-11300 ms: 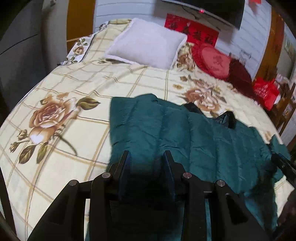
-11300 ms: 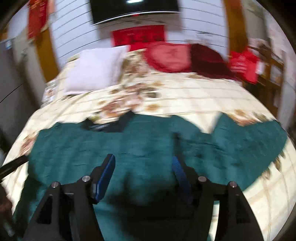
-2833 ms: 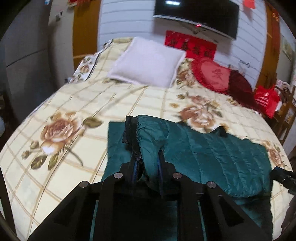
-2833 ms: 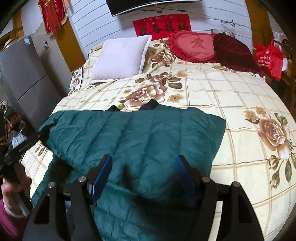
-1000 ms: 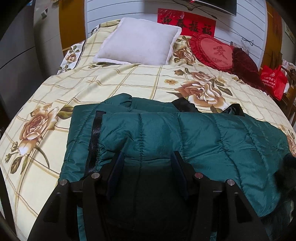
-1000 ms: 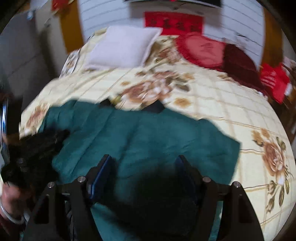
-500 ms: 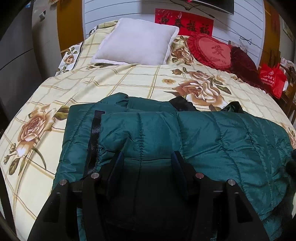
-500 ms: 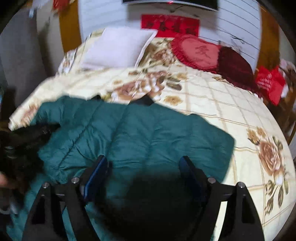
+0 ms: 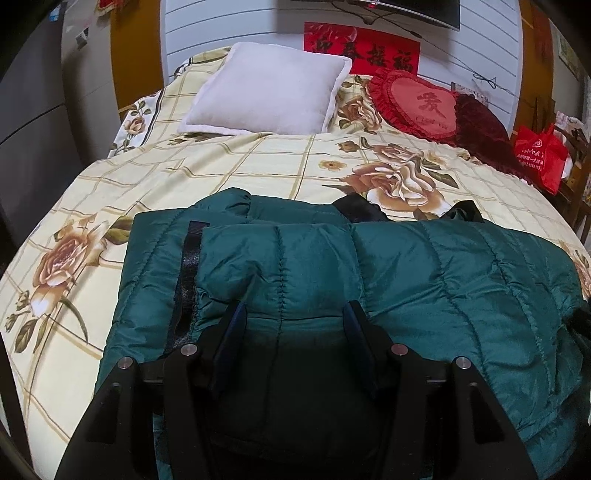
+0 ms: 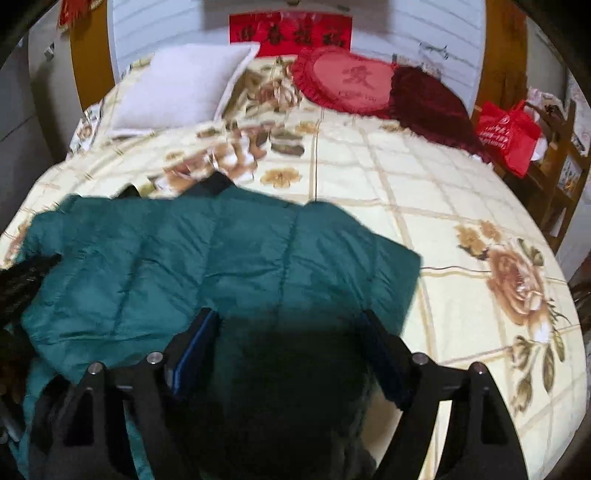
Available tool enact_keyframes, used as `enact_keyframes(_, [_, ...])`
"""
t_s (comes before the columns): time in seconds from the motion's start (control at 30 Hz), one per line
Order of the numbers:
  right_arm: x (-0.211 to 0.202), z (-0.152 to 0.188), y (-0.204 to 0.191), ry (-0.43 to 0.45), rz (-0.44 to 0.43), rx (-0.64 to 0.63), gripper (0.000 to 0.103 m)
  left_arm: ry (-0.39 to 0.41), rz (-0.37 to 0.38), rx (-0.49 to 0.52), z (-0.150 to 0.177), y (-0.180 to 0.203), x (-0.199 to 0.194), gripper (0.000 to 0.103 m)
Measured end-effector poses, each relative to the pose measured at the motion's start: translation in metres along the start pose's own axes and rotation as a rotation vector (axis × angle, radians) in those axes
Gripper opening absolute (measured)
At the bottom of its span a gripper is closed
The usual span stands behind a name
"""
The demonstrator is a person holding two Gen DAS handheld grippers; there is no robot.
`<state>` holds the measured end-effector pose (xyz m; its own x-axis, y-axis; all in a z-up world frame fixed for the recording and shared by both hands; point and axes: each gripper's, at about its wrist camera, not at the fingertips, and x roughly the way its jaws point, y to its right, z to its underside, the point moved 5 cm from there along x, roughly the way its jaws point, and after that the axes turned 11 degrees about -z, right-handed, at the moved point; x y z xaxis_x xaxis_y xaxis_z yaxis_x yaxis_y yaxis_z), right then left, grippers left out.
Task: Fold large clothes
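This is a bedroom in a home. A wide bed (image 9: 229,173) fills the view, covered with a cream checked bedspread (image 10: 424,192) printed with large roses. At its head lie a white pillow (image 9: 269,94), a red heart-shaped cushion (image 9: 424,103) and a dark red cushion (image 9: 480,125). A red banner (image 9: 362,51) with Chinese characters hangs on the white panelled wall, under a wall-mounted television (image 9: 406,11). A red shopping bag (image 10: 508,133) sits on wooden furniture beside the bed.
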<state>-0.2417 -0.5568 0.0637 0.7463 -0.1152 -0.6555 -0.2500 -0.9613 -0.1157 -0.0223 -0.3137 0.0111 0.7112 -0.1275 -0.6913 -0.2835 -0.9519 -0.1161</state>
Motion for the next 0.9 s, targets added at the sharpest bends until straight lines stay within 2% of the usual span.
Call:
enact_keyframes(0.1, [-0.019,0.012,-0.015,0.025,-0.04,-0.028,0.081,0.005,-0.004,0.002,0.0,0.0,0.0,0.063])
enact_keyframes(0.2, [-0.007,0.027,-0.017,-0.023,-0.029,-0.045,0.081,0.011,-0.001,-0.004,0.001,-0.001,-0.001,0.063])
enact_keyframes(0.3, [0.007,0.037,-0.012,-0.028,-0.033,-0.039,0.081,0.019,0.004,-0.009,0.002,-0.002,-0.001,0.063])
enact_keyframes(0.53, [0.007,0.038,-0.007,-0.014,-0.06,-0.035,0.084,0.023,0.006,-0.015,0.002,-0.003,-0.001,0.065])
enact_keyframes(0.7, [0.009,0.037,-0.006,-0.014,-0.034,-0.04,0.086,0.022,0.015,-0.022,0.002,-0.003,-0.001,0.065])
enact_keyframes(0.8, [-0.006,0.036,-0.004,-0.005,-0.031,0.002,0.086,0.01,0.029,-0.038,0.001,-0.008,-0.006,0.065])
enact_keyframes(0.9, [-0.026,0.038,0.001,-0.008,-0.063,0.058,0.086,-0.002,0.017,-0.056,0.004,-0.018,-0.019,0.065])
